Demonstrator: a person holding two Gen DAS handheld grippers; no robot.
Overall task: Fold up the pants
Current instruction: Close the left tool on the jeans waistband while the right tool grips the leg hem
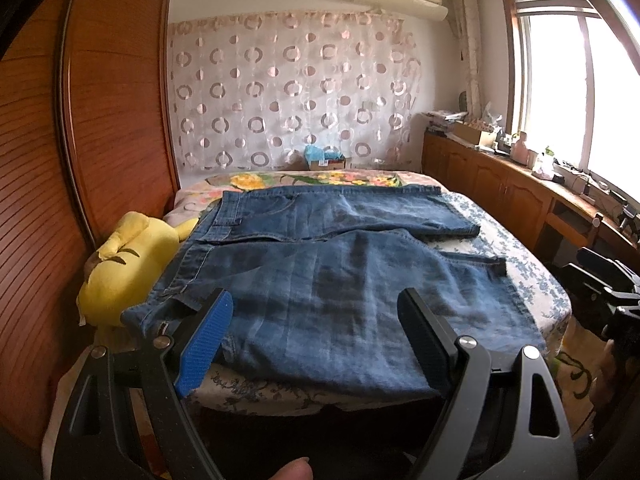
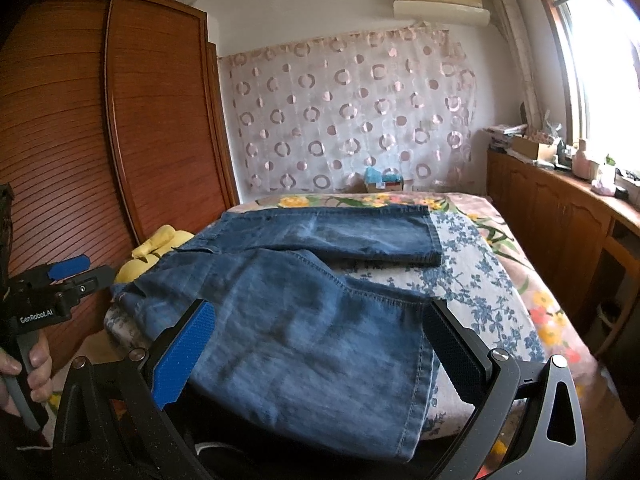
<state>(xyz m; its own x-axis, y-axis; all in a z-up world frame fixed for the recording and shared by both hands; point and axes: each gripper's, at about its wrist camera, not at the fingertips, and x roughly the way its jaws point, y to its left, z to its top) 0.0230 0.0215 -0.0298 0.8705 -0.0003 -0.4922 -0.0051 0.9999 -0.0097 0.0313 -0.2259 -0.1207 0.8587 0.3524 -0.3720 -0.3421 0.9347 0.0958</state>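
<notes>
Left gripper (image 1: 316, 320) has its fingers spread wide, nothing between them, hovering over the near leg of the jeans (image 1: 320, 280). Right gripper (image 2: 320, 336) is likewise wide apart and empty, above the near leg's hem end. The jeans lie flat on the bed (image 1: 516, 248), legs spread apart. Left of the jeans, touching the waistband, sits a yellow plush toy (image 1: 120, 272); beyond it stands a wooden wardrobe (image 1: 120, 100).
</notes>
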